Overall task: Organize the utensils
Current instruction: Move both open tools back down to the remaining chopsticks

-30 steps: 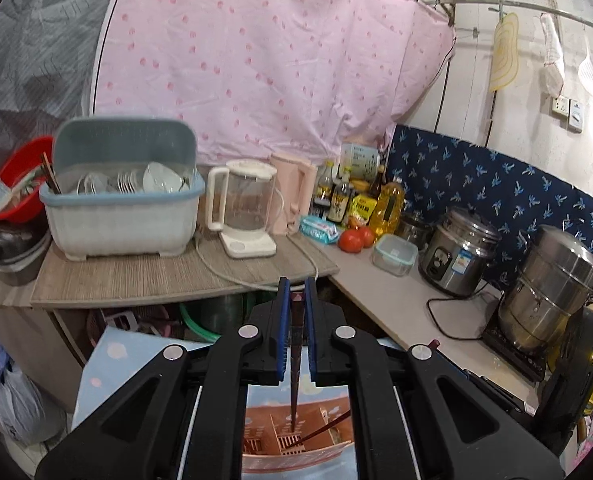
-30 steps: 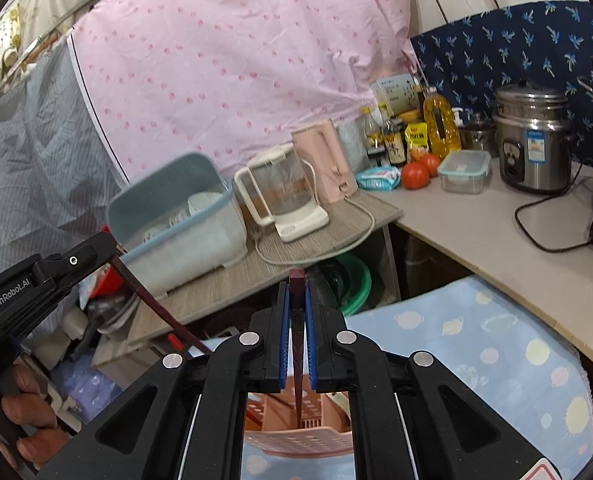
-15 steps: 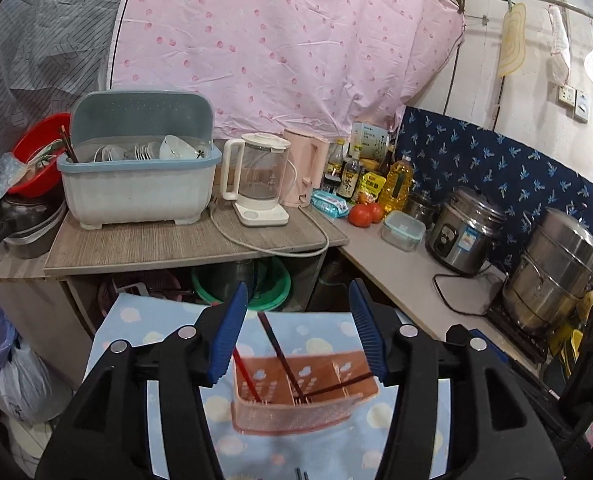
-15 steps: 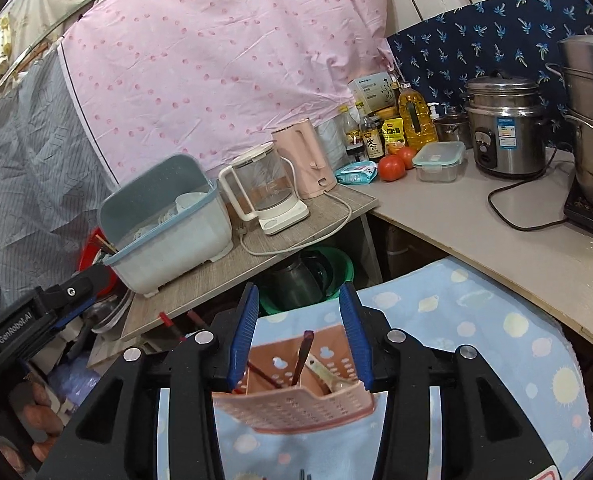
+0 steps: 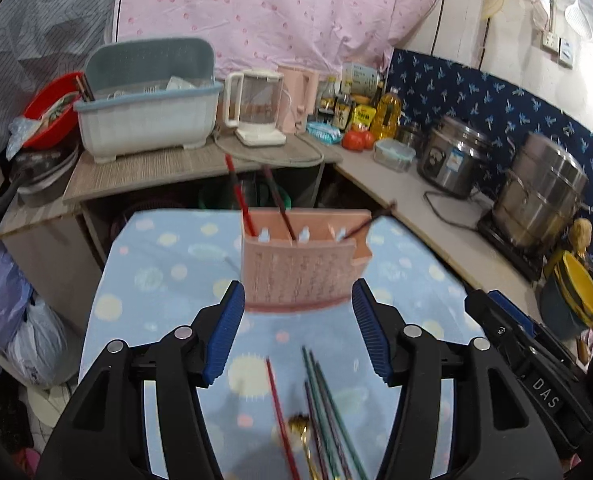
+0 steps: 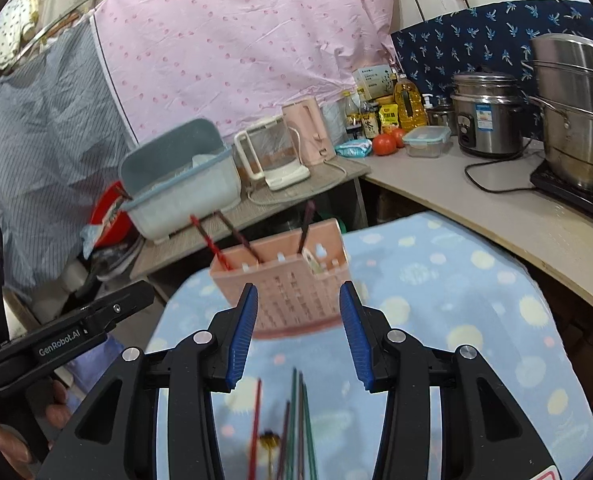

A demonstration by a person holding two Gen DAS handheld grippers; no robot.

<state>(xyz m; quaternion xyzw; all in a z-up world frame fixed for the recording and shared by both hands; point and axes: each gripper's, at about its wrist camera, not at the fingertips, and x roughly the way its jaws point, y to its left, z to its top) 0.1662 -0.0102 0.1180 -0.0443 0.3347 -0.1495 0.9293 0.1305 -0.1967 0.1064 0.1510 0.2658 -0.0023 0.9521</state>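
A pink slotted utensil holder (image 5: 298, 266) stands on the blue dotted cloth (image 5: 164, 280); it also shows in the right wrist view (image 6: 292, 284). A red chopstick (image 5: 238, 196) and dark chopsticks (image 5: 276, 200) stand in it. Loose chopsticks (image 5: 316, 412) and a gold spoon (image 5: 300, 426) lie on the cloth near me, also visible in the right wrist view (image 6: 294, 420). My left gripper (image 5: 296, 332) is open and empty, just short of the holder. My right gripper (image 6: 296, 332) is open and empty, above the loose chopsticks.
A blue-grey dish rack (image 5: 146, 116), a kettle (image 5: 258, 110) and a pink jug (image 5: 298, 92) stand on the wooden shelf behind. A rice cooker (image 5: 452, 160) and steel pot (image 5: 544, 196) stand on the right counter. Bottles and tomatoes (image 5: 356, 140) sit in the corner.
Both grippers opened, let go of the chopsticks they held over the holder, and drew back and down. The chopsticks now stand in the holder.
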